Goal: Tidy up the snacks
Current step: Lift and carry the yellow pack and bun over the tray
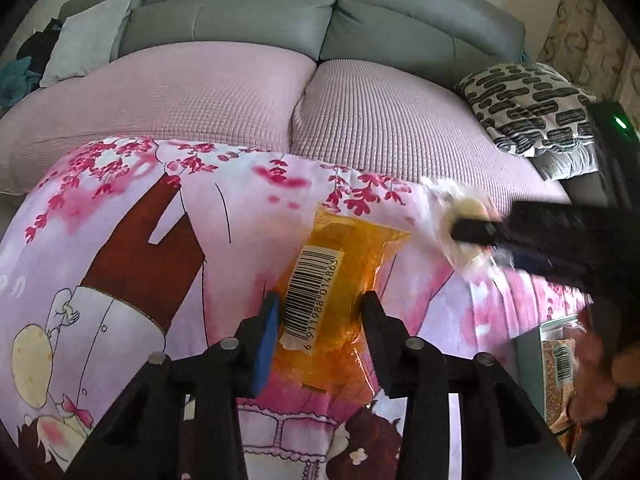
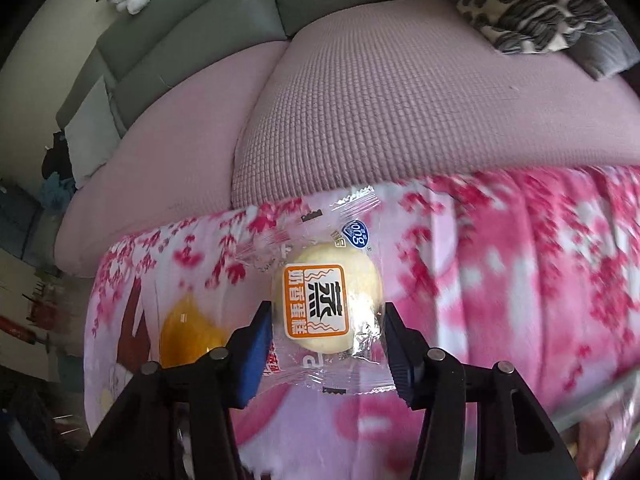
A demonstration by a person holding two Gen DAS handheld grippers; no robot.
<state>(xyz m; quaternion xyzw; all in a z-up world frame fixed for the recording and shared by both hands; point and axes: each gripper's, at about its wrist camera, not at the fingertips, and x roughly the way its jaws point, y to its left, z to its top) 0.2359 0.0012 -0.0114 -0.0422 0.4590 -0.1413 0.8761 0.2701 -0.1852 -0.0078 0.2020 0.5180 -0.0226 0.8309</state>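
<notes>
A steamed cake in a clear wrapper (image 2: 326, 308), pale and round with an orange-bordered label, sits clamped between the blue-padded fingers (image 2: 256, 356) of the right gripper (image 2: 326, 344), held above the pink cartoon-print cloth (image 2: 520, 280). In the left wrist view the same cake (image 1: 466, 220) shows blurred at the tip of the right gripper (image 1: 476, 236), off to the right of the other snack. That second snack, an orange packet (image 1: 332, 280) with a white barcode sticker facing up, is grasped by the left gripper (image 1: 320, 312), its fingers pressing in on both sides of the packet's near half; the far end of the packet sticks out over the cloth. From the right wrist view the orange packet (image 2: 190, 328) appears to the left of the cake. Another barcoded snack pack (image 1: 558, 372) lies at the right edge by a blurred hand. Beyond the cloth stretches a sofa with a pink waffle cover (image 1: 200, 100), grey back cushions (image 1: 240, 16) and a black-and-white patterned pillow (image 1: 528, 108)
</notes>
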